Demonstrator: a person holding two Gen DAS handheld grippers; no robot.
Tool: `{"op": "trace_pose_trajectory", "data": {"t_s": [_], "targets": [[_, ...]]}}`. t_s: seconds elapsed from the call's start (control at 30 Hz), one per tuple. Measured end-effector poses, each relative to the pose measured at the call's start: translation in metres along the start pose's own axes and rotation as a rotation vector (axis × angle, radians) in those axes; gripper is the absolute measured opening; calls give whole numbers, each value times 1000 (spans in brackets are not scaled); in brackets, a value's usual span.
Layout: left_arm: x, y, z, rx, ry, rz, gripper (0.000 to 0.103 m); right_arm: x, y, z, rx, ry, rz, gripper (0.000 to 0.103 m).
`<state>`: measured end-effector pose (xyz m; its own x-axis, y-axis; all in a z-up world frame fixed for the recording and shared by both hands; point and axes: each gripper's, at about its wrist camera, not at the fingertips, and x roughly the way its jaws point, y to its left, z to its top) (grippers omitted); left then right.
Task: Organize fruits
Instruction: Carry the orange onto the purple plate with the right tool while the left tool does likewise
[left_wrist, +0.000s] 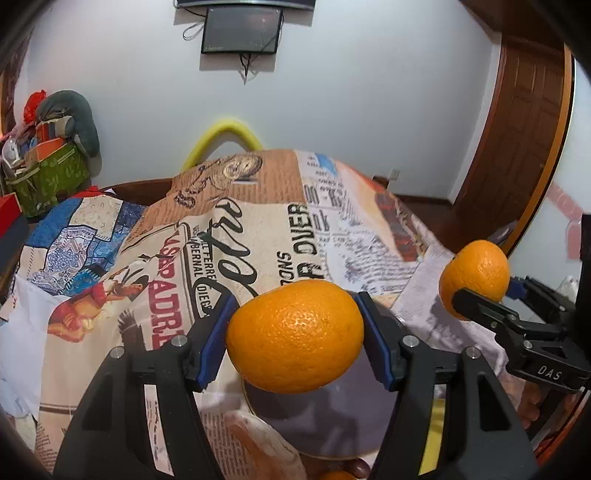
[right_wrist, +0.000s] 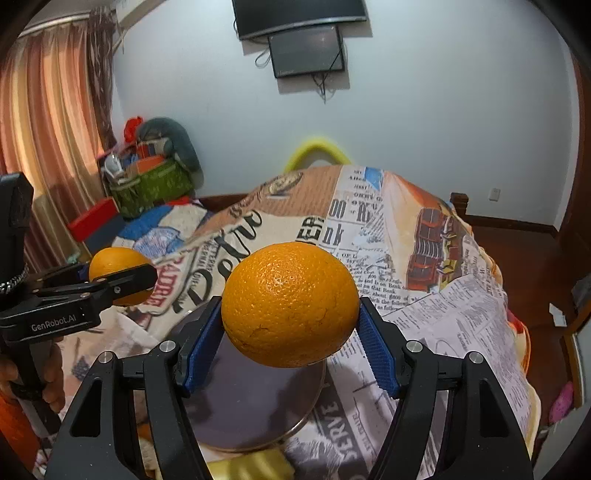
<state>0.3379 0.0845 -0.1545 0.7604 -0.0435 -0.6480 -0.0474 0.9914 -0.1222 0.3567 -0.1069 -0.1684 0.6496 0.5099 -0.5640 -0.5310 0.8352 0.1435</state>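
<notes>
A: Oranges, two of them. One orange (left_wrist: 294, 335) sits at lower centre of the left wrist view, pinched between the blue pads (left_wrist: 213, 341) of the left tongs (left_wrist: 295, 341), held above a round metal plate (left_wrist: 332, 417).

B: And the second orange (right_wrist: 290, 304)?

A: Centre of the right wrist view, clamped by the right tongs (right_wrist: 290, 345) over the same plate, whose near rim is cut off by the tongs' black arms.

B: Anything hard to read?

A: A hand (right_wrist: 51, 373) at the lower left edge is mostly hidden behind the left tool's handle. The bench under the newspaper-print cloth (left_wrist: 258, 236) is fully covered. Something orange at the bottom edge of the left view is too cropped to name.

B: Pose?

A: Both tongs point forward, side by side, raised over the cloth.
</notes>
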Motion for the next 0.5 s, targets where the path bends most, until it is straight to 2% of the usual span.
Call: {"op": "trace_pose_trajectory", "data": {"t_s": [0.3,0.5], "targets": [[47,5,-8,12,100,17,65,50,-3,-10,-10,131,26,67],[69,5,-18,43,173,18,65,67,0,-14,-60,200,29,67]]}}
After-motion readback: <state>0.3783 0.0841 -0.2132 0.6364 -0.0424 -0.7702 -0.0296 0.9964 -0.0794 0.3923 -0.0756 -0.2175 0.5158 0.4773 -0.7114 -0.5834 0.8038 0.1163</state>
